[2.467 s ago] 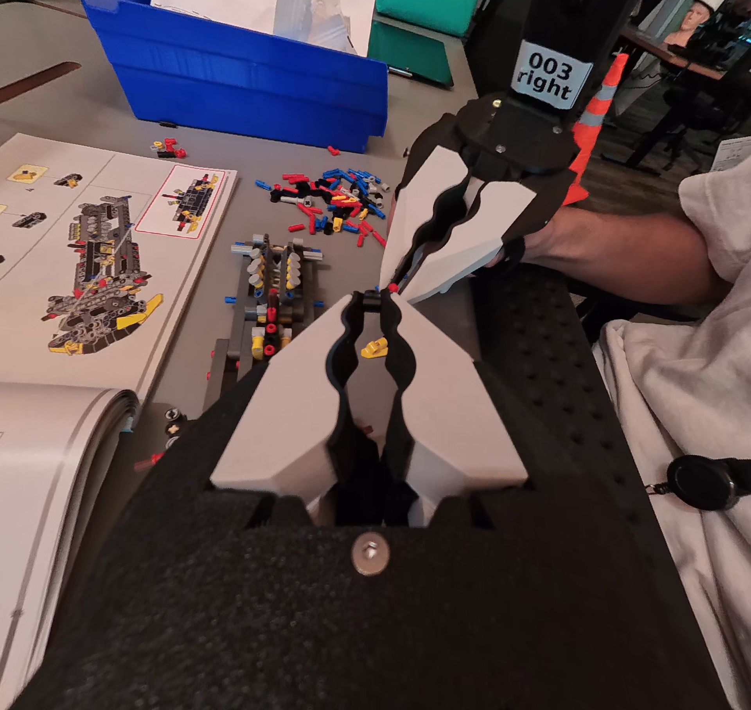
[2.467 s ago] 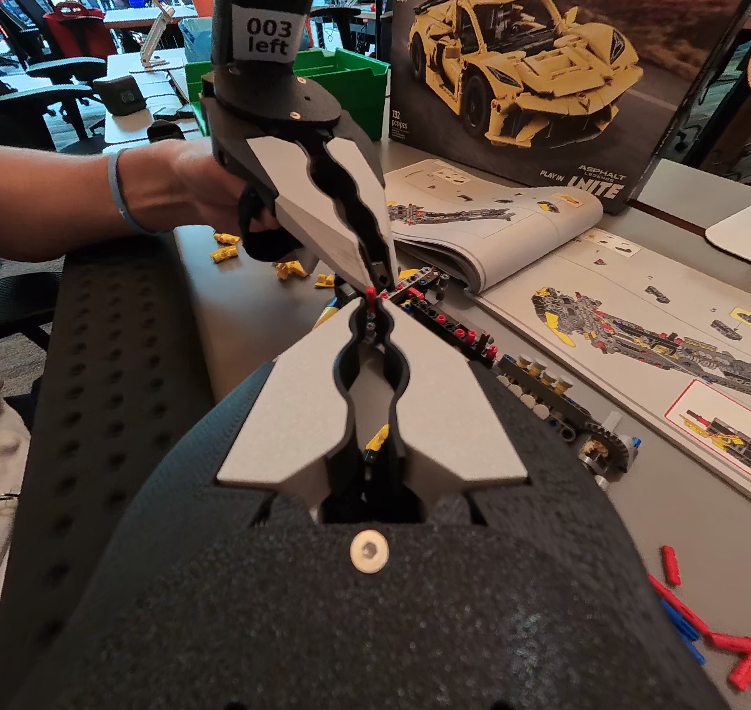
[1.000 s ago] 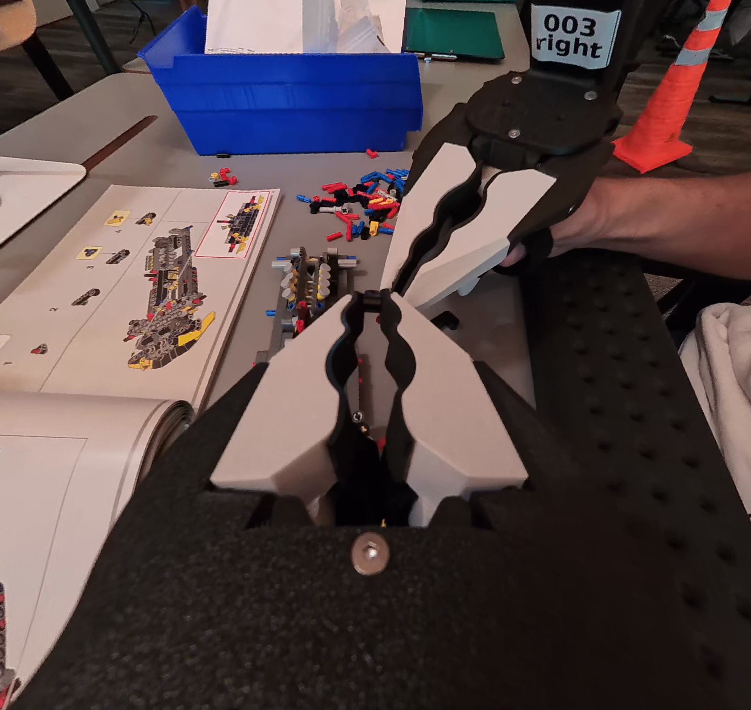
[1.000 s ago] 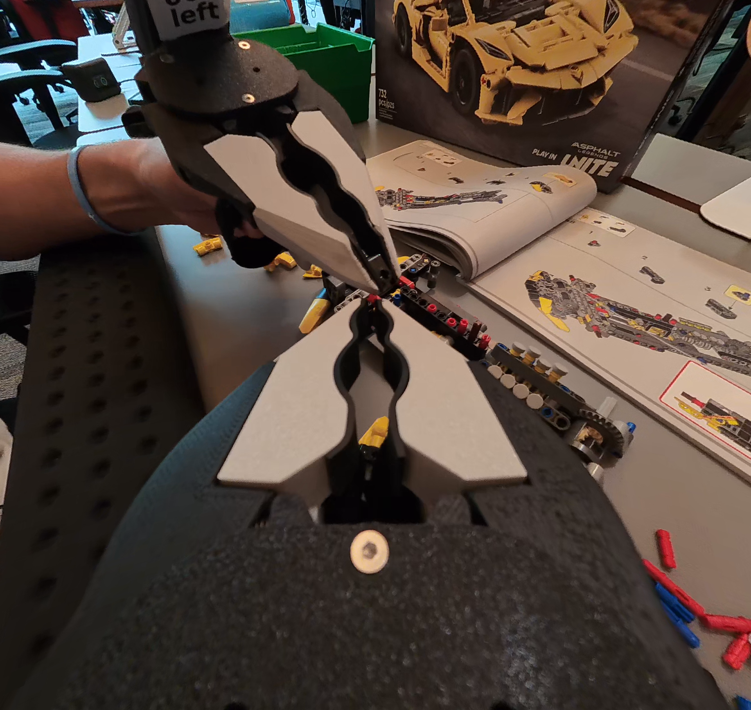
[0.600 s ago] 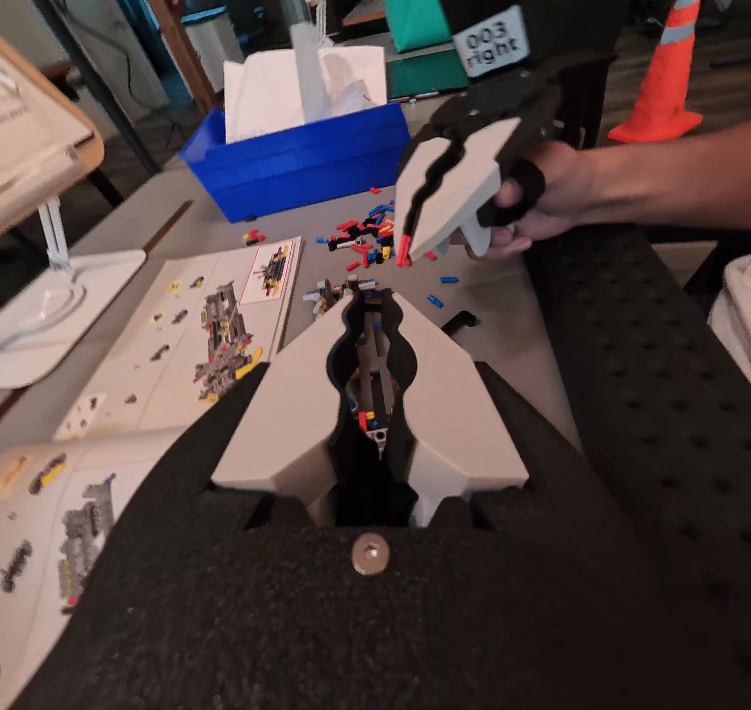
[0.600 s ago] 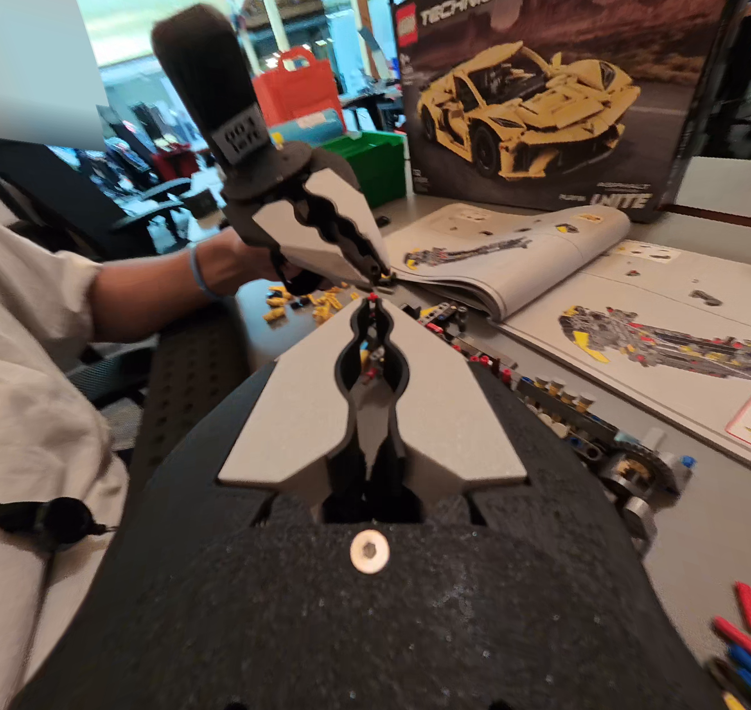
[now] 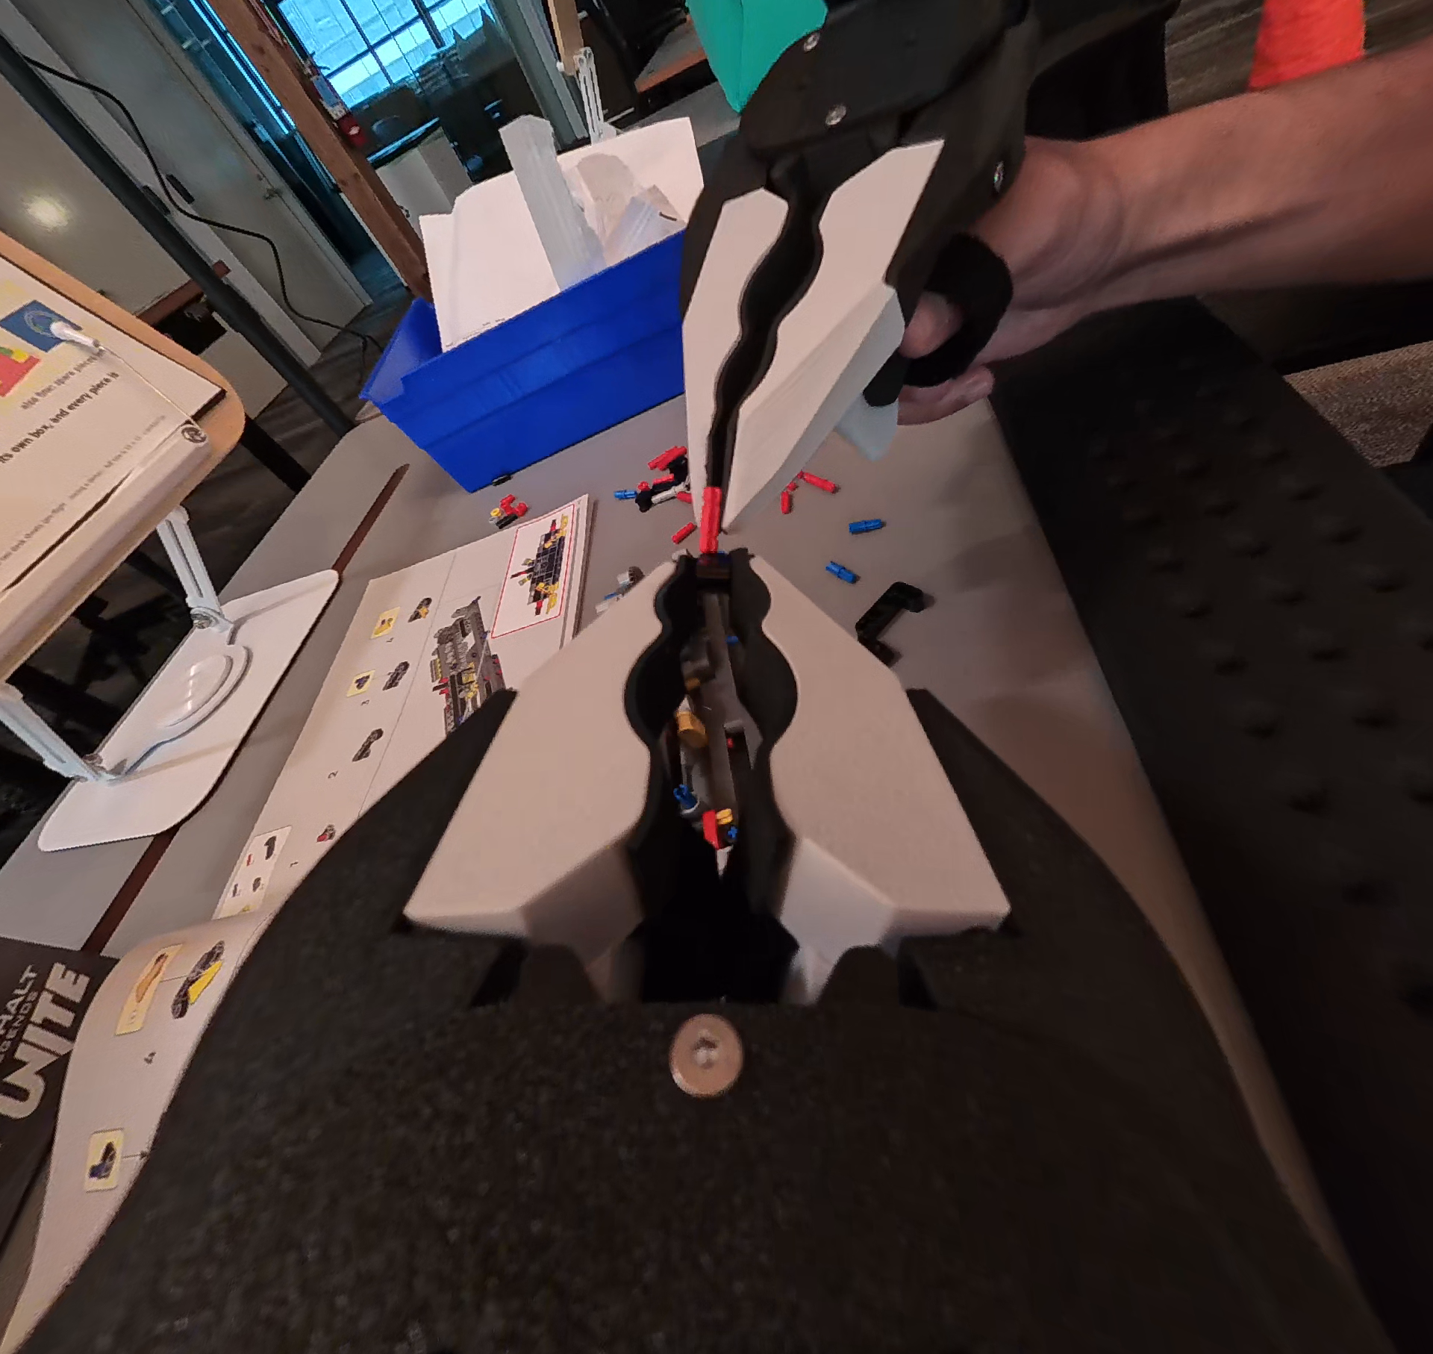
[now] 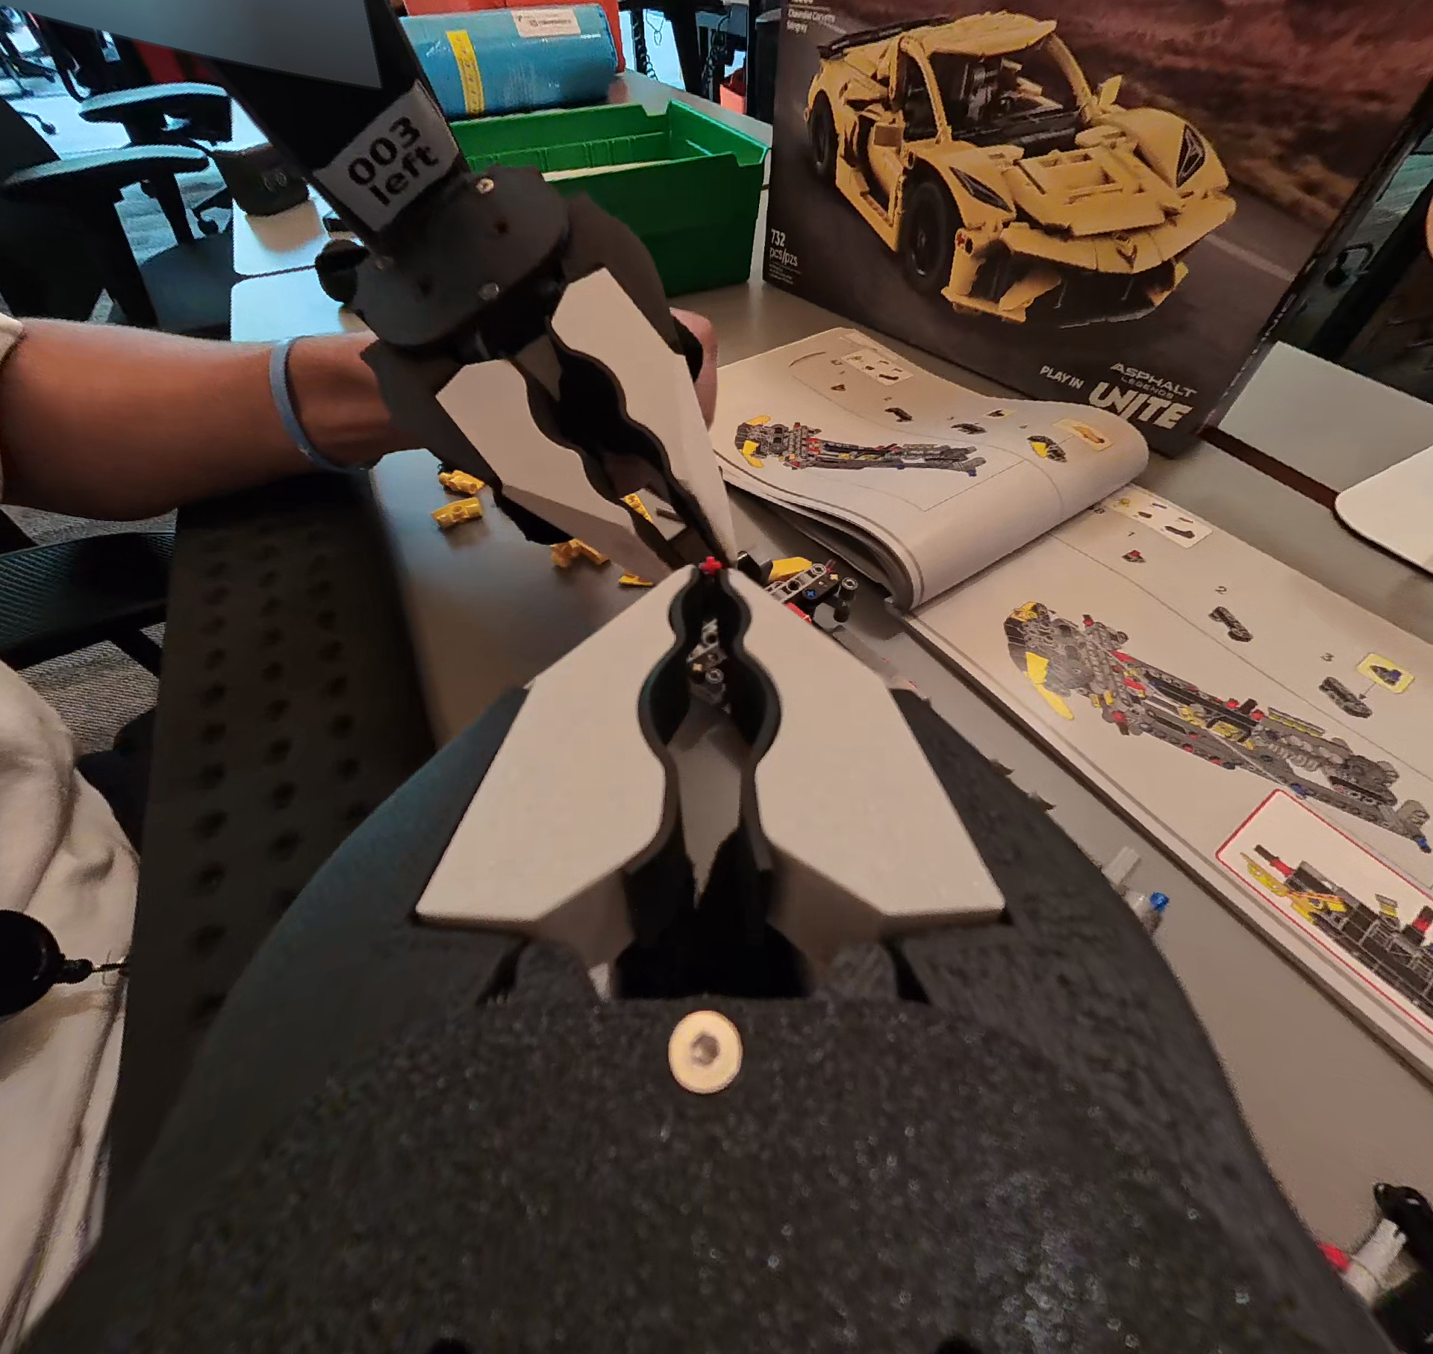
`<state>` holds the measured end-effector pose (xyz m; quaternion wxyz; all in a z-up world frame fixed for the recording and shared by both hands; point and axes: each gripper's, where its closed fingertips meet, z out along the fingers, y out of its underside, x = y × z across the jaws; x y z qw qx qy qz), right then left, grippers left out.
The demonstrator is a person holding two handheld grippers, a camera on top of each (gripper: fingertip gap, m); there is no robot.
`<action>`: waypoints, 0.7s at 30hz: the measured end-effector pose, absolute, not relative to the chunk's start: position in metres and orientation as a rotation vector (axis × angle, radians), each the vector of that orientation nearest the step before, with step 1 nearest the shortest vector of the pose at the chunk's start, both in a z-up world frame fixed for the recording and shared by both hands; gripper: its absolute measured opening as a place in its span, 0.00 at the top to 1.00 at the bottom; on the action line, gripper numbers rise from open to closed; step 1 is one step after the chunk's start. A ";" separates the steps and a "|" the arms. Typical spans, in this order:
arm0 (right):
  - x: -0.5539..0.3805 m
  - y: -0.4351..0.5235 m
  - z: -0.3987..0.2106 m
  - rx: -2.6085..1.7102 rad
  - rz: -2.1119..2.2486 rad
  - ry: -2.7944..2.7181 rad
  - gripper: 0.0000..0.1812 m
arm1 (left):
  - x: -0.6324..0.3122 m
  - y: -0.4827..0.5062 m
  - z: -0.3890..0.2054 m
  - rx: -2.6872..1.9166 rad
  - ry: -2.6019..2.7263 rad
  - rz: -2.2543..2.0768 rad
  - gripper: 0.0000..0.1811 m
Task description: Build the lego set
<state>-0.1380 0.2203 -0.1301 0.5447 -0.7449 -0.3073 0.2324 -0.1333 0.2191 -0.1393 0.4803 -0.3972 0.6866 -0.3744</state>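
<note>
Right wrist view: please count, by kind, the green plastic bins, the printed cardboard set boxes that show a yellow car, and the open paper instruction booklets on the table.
Green plastic bin: 1
Printed cardboard set box with a yellow car: 1
Open paper instruction booklet: 1
Total: 3

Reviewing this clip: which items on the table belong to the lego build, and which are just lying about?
Job in hand:
- red pin, in right gripper
- chassis assembly, held by left gripper
- instruction booklet
- loose pins

Lying about:
- blue bin
- green bin
- orange cone
</note>
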 end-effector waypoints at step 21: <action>-0.135 0.230 -0.149 -1.907 0.596 -0.641 1.00 | -0.127 0.230 -0.162 -0.945 1.734 -0.613 0.97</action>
